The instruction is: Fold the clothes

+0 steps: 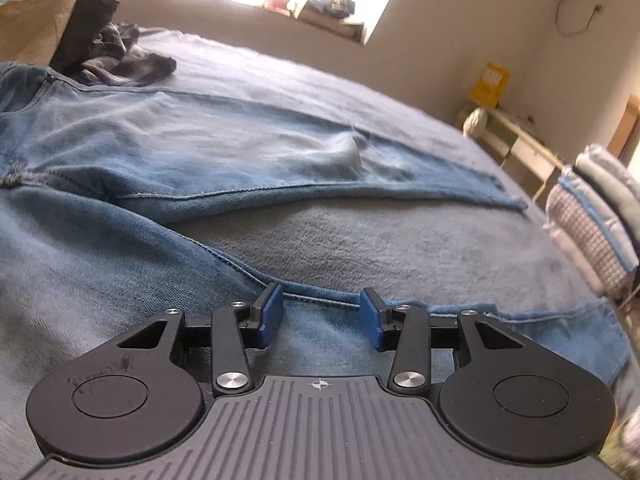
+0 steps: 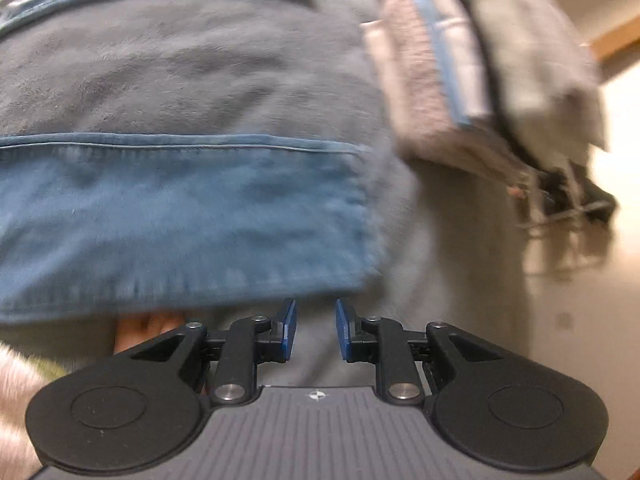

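Jeans (image 1: 208,148) lie spread on the bed (image 1: 400,248), on a grey-blue blanket, legs apart in a V: far leg runs toward its hem at the bed's right side, near leg passes under the left tongs (image 1: 321,316). Waist end sits at the left of the left wrist view.

Left tongs: pads apart, low over the near leg's inseam edge, denim below and between them; no pinch visible, pads not pressing on cloth.

Right tongs (image 2: 316,330): pads apart with a narrow gap, nothing between them. They hang past the near leg's hem (image 2: 240,220), over the blanket at the bed's edge. Right wrist view is blurred.

Step in hand, as I judge it: the start of the first fold, near leg to be brought over the far leg. Jeans are flat but not yet folded. Next move calls for both tongs to close on the near leg, one at the hem and one higher up its seam, then lift and carry it across so that seams line up. Risk: pinching the blanket with the denim.

Containers: a wire rack or basket (image 2: 560,196) beside the bed carries folded textiles (image 2: 460,80); its form is too blurred to settle. Loose dark clothes (image 1: 112,52) are heaped at the bed's far left, in no container
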Available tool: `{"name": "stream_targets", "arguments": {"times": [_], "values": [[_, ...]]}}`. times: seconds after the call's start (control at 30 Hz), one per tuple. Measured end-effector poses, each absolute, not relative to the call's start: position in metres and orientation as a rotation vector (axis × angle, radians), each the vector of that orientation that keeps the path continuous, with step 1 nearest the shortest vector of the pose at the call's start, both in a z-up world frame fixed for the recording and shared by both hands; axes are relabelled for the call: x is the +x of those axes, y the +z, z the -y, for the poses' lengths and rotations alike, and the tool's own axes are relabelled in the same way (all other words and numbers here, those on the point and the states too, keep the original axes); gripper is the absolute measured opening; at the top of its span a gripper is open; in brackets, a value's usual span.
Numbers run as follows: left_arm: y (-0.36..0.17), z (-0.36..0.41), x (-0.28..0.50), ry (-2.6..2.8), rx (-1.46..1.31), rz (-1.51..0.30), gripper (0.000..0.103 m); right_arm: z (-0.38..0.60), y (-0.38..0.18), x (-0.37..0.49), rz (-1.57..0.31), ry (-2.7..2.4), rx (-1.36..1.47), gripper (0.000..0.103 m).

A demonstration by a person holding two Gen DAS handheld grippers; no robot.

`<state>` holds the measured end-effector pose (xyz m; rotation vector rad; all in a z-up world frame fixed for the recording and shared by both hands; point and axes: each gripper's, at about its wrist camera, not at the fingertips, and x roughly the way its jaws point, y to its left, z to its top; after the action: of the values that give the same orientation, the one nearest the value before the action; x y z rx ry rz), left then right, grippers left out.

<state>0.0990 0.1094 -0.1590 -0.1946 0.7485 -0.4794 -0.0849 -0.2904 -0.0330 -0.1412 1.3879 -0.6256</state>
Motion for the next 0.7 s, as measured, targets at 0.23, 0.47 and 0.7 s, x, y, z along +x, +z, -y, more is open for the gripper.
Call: {"name": "stream_targets", "arguments": {"times": [0.23,0.47,0.7], "values": [[-0.162,-0.11,0.099,-0.489,-0.189,-0.719,0.043,0.274,0.018,-0.104,-1.302,-0.656,-0.039,0.027],[-0.163,-0.094,0.093,-0.434,-0.116,-0.684,0.043,0.318,-0.043,-0.097,-1.151,-0.605,0.073,0.027],[-0.151,-0.072,0.095,-0.29,-0.059,-0.754,0.043,0.365,-0.081,-0.113,-1.075,-0.432,0.221,0.027]]}}
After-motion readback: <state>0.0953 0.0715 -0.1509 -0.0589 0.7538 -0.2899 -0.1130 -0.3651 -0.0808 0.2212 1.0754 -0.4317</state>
